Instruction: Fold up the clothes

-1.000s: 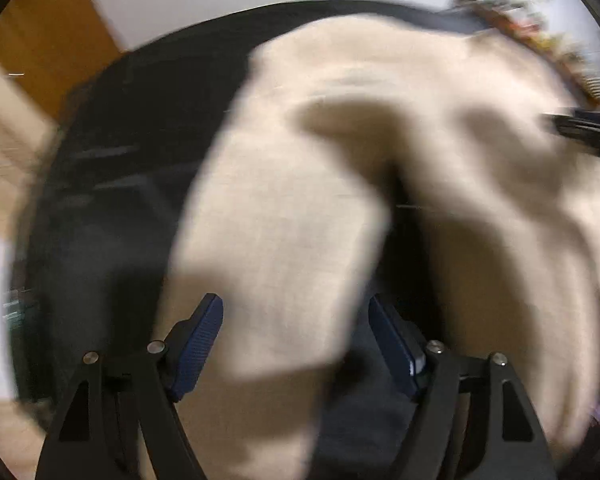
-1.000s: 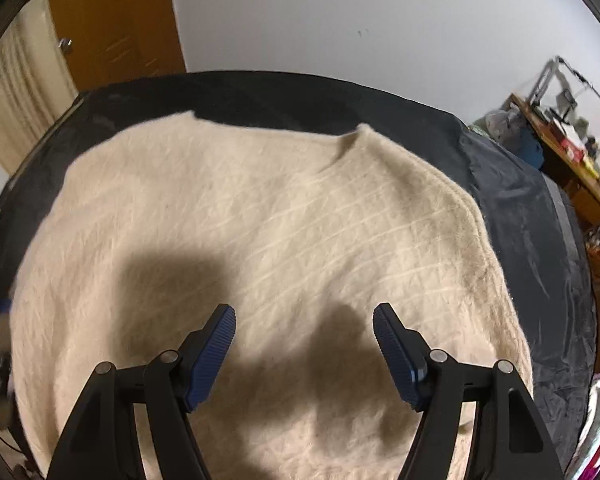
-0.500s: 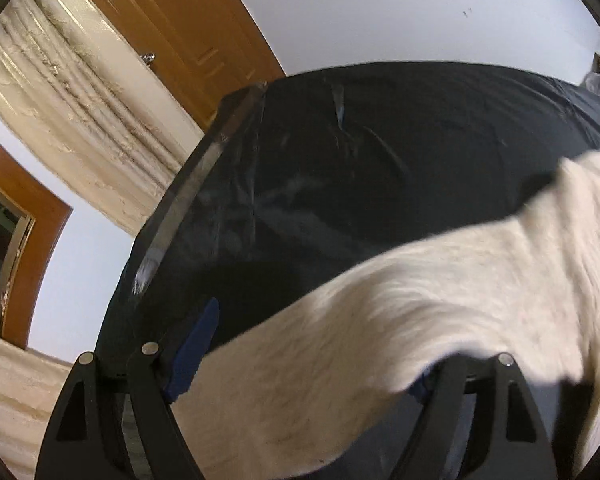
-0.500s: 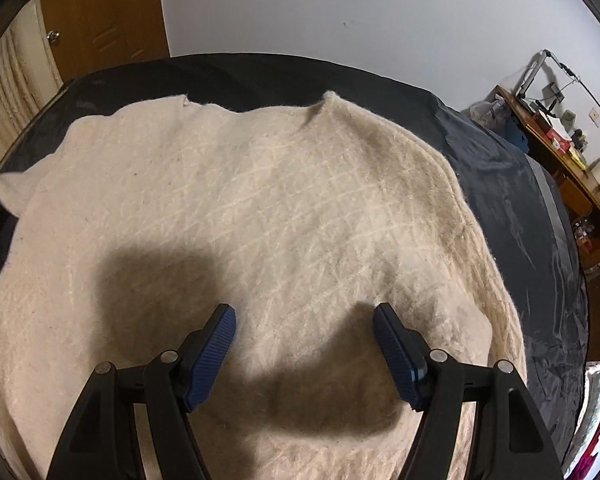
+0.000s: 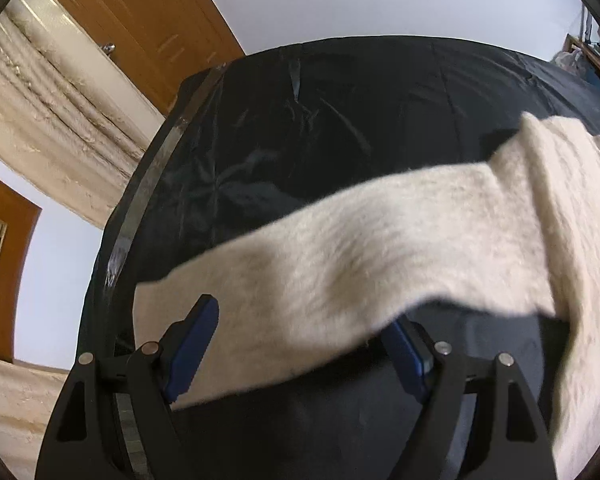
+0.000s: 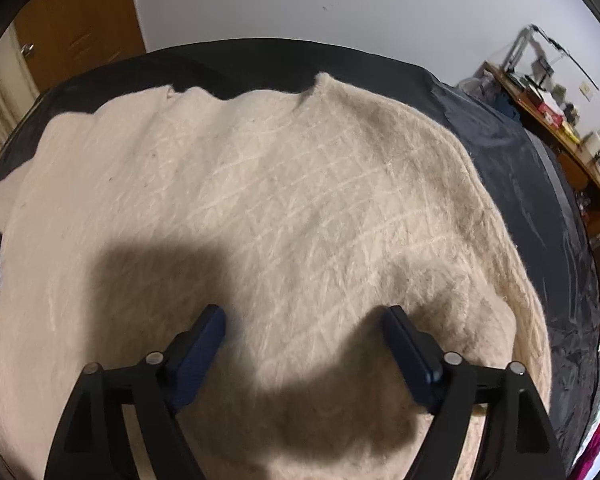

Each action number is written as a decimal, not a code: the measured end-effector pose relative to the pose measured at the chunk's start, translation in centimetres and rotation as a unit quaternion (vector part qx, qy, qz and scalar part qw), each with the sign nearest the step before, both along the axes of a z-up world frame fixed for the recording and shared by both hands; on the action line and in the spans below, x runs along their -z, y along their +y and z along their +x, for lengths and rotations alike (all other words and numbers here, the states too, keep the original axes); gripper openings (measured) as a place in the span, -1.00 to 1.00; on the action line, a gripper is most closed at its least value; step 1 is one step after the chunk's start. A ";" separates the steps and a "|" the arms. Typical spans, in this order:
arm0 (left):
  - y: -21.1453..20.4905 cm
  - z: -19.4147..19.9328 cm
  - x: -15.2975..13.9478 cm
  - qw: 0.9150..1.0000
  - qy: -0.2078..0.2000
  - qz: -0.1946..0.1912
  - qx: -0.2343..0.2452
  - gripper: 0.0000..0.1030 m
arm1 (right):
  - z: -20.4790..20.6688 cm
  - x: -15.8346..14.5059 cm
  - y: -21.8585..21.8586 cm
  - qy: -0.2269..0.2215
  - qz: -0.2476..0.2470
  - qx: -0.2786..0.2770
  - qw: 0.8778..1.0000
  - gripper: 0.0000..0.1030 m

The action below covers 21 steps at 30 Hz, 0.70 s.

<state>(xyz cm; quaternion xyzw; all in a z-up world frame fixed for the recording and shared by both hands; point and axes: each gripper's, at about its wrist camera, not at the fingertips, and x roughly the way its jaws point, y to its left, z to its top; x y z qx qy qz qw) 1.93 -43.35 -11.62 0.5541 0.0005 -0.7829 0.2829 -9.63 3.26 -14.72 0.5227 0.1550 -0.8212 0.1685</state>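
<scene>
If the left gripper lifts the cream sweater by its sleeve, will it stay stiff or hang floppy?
Probably floppy: the sleeve already sags across the open left gripper. The fuzzy knit of the sweater looks likely to grip the pads, not slip. On the black cover it may drag and bunch.

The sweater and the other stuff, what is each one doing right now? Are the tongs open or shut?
Sweater: spread flat on the black cover, not folded yet.
Sleeve: lifted off the cover, draped across the left tongs.
Left tongs: open, sleeve lying between the fingers.
Right tongs: open, holding nothing, over the sweater.
Black cover: wrinkled.
Door: shut.
</scene>
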 end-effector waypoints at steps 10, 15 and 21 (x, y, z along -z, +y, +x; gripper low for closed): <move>10.2 3.0 -4.0 0.995 0.014 0.030 0.090 0.64 | 0.9 -0.6 0.3 -0.001 -0.003 -0.004 1.000 0.94; 14.9 5.2 -2.7 0.992 -0.005 0.047 0.113 0.65 | 6.2 -4.1 2.9 0.036 -0.006 -0.060 0.998 0.94; 20.5 7.9 -1.1 0.988 -0.027 0.068 0.139 0.65 | 14.5 -5.1 7.9 0.012 -0.005 -0.119 0.993 0.95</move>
